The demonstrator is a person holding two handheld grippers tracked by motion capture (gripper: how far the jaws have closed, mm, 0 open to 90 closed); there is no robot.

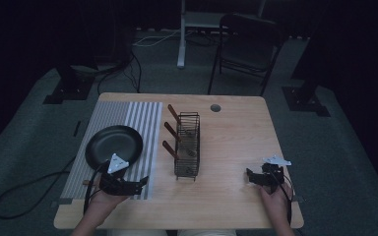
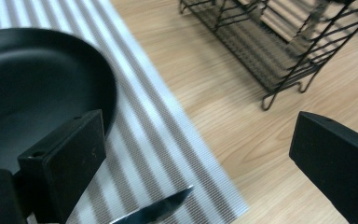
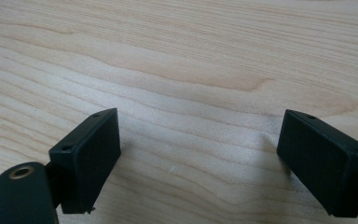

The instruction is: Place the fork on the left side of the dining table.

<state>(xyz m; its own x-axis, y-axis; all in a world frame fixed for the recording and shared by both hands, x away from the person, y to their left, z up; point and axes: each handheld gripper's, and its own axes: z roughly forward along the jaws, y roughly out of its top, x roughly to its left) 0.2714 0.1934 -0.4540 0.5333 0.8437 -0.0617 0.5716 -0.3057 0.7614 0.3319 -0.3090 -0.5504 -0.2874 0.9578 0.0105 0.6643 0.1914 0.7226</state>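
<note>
The left gripper [image 1: 139,183] hovers with its jaws spread wide over the near edge of the striped mat [image 1: 147,123], just beside the black frying pan [image 1: 113,145]. In the left gripper view a knife tip [image 2: 161,210] lies on the mat between and below the jaws, so picking up that knife looks like the step in hand. To do it well, I'd drop straight down, square the jaws across the blade, and close gently so it doesn't skate on the ribbed mat. The wire rack [image 1: 187,145], holding wooden-handled utensils, stands right of the mat. The right gripper [image 1: 252,177] rests well right of the rack, jaws spread over bare table [image 1: 236,132]. The pale wooden table stands in a dim, carpeted room, a chair [image 1: 248,42] beyond it.
</note>
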